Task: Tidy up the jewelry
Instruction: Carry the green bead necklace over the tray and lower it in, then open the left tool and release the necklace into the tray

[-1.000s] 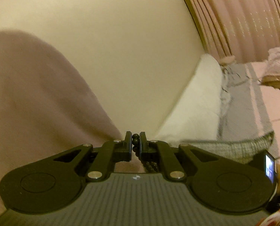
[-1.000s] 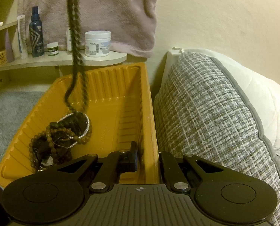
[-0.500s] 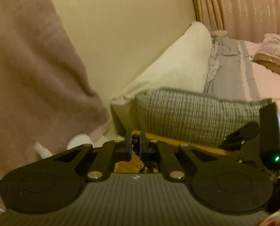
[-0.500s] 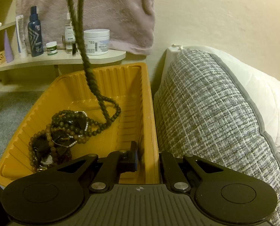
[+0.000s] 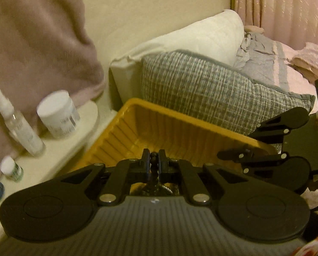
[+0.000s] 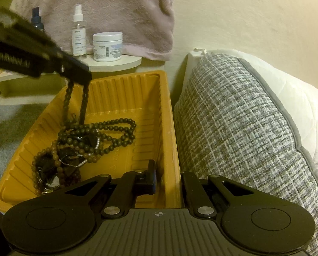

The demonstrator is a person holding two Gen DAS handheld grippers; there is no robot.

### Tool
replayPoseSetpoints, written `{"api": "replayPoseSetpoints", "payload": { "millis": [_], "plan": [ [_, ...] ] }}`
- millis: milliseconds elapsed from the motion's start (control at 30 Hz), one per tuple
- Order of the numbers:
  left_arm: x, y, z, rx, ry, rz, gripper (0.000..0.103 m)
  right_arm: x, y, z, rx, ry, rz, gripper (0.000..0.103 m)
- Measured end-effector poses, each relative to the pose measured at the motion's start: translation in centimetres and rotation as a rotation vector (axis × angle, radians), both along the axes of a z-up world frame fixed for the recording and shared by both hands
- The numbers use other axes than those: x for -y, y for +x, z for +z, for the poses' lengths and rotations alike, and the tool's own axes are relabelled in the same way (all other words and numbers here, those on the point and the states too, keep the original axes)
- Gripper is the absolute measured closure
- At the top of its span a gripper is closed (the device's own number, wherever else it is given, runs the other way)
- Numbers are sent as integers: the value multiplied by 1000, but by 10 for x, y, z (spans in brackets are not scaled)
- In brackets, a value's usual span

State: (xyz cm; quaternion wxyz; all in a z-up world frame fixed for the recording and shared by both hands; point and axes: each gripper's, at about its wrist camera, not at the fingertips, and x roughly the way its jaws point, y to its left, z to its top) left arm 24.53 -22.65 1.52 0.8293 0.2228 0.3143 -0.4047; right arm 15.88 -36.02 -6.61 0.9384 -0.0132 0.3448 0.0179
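Observation:
A yellow ribbed tray holds a pile of bead bracelets and a silver chain. My left gripper is shut on a dark bead necklace; it shows in the right wrist view above the tray's far left. The necklace hangs from it in two strands, and its lower loop lies on the tray floor. My right gripper straddles the tray's near right wall; whether its jaws press that wall is not visible.
A grey woven cushion and a white pillow lie right of the tray. A shelf behind holds a white jar, a spray bottle and small bottles. A pink towel hangs above.
My left gripper has come down toward the tray with the necklace. The necklace's lower loop has settled onto the tray floor and spread right. The right gripper has not moved.

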Motion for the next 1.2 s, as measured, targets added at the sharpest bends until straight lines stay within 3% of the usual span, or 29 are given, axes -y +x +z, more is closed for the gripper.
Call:
{"api": "replayPoseSetpoints", "payload": {
  "millis": [167,233,267,900,1200],
  "plan": [
    [-5,4,-13,-58,15,17,95,1,0,1,-1,1,0,97],
    [-8,5,-15,-74,27,22,79,1,0,1,-1,2,0,97],
    [-12,4,-15,-66,25,26,78,1,0,1,-1,3,-1,97],
    [-88,-19,-14,-29,-56,218,77,24,3,-11,-34,135,-9,97],
    [-112,-32,-18,-37,-108,322,73,32,0,-18,-8,192,-6,97]
  ]
}}
